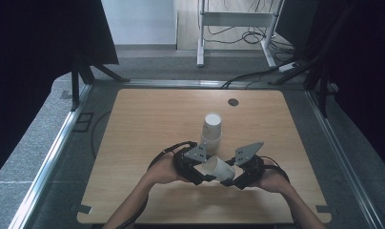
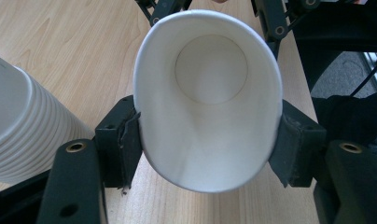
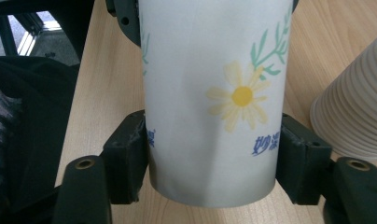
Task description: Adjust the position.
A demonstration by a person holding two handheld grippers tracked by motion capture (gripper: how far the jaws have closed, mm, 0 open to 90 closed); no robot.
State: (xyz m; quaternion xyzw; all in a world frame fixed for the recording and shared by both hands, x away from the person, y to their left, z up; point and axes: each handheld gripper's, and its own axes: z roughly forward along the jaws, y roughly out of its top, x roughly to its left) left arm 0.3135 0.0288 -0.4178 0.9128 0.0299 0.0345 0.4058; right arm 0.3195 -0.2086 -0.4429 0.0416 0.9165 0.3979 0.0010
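White paper cup [image 3: 214,102] bears a yellow daisy, green sprigs, blue lettering.

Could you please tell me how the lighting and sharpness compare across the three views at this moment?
High view: even soft light on the pale wooden table, but black curtains at both sides lose all detail. Left gripper view: the white paper cup with a daisy print is sharp, with a grey shadow inside. Right gripper view: the cup's daisy is crisp, while the stack of ribbed white paper cups blurs at the edge.

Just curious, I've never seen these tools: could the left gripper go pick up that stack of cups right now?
Probably not yet. The left gripper is shut on the single paper cup, also clamped by the right gripper. The cup stack stands close, unobstructed.
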